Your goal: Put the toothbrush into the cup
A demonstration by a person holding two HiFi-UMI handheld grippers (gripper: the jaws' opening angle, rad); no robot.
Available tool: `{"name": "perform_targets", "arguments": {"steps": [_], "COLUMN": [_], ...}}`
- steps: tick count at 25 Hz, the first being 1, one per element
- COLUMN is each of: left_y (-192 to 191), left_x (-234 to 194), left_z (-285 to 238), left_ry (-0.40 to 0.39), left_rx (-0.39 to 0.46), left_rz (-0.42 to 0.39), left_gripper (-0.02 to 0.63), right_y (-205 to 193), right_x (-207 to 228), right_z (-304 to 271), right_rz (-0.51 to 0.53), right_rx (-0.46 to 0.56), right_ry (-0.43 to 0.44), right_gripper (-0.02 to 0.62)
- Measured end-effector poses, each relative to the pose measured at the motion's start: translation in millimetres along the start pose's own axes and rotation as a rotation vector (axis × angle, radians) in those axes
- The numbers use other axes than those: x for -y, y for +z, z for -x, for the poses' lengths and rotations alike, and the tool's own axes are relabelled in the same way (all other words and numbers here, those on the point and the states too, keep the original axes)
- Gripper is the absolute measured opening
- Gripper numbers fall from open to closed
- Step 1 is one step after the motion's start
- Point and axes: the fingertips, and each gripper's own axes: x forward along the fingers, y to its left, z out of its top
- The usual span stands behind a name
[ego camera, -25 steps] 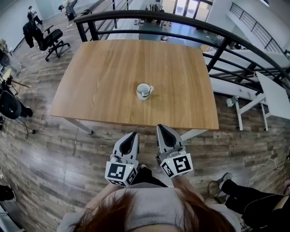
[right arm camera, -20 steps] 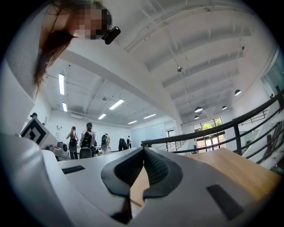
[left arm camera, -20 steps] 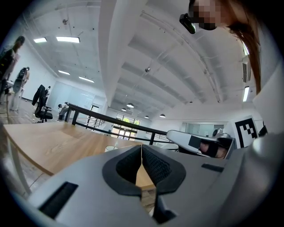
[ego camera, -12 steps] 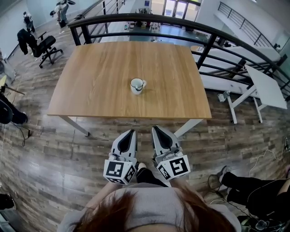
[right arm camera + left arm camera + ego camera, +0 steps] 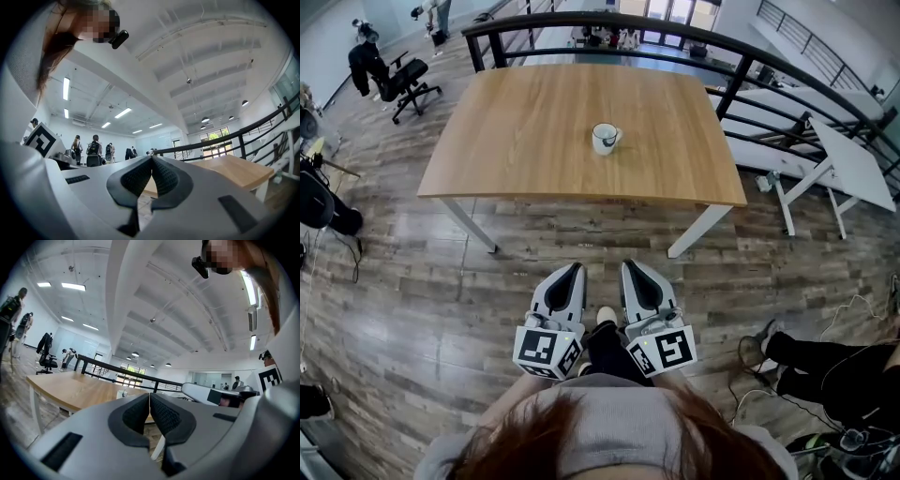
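Note:
A white cup (image 5: 606,138) with a handle stands near the middle of the wooden table (image 5: 516,131), far ahead of me. In the left gripper view the cup (image 5: 123,393) is small and a thin stick seems to rise from it; I cannot tell if that is the toothbrush. My left gripper (image 5: 574,269) and right gripper (image 5: 630,265) are side by side close to my body, over the plank floor and well short of the table. Both point level at the table. The left gripper's (image 5: 149,395) pads meet with nothing between them, as do the right gripper's (image 5: 151,157).
A black railing (image 5: 581,21) runs behind the table. An office chair (image 5: 398,77) stands at the upper left, a white desk (image 5: 853,164) at the right. A seated person's legs (image 5: 811,366) and cables lie at the lower right. Plank floor separates me from the table.
The table and cup have slid up and away in the head view as I backed off from them. Both grippers keep their place before my body and stay shut.

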Motion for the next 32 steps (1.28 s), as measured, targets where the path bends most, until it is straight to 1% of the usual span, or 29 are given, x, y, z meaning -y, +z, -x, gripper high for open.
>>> {"name": "perform_targets", "arguments": {"steps": [4,7,9,13,15,19,24,32], "left_y": [3,15,21,26,24,21,23,20], "left_x": [17,32,39,54,61,72,79,88], "left_z": [21,28,30,35,37,42,52,61], "left_ry": [-0.031,-0.048,-0.046,-0.046,-0.044,-0.040,-0.033,-0.047], "left_rx": [0.004,0.034,0.052,0.059,0.056,0.046,0.051,0.053], "left_rz": [-0.014,-0.022,-0.026,-0.024,-0.021,-0.023,-0.024,-0.024], "left_gripper": [0.008,0.008,0.008,0.008,0.008,0.008,0.008,0.008], "right_y": [4,14,18,29,30,32,37,36], "right_x": [-22,-28,-28,-29,-32,-37,-41,-51], "right_z": [26,37,43,55,61,72,81,90], "right_rz": [0.004,0.029,0.041,0.048,0.067,0.055,0.050,0.059], "right_rx": [-0.003,0.007,0.008,0.000,-0.013,-0.015,-0.005,-0.006], "right_ry": [0.005,0.015,0.016,0.022,0.036,0.062,0.069,0.084], "right_gripper": [0.014,0.014,0.014,0.014,0.014,0.014,0.014,0.014]}}
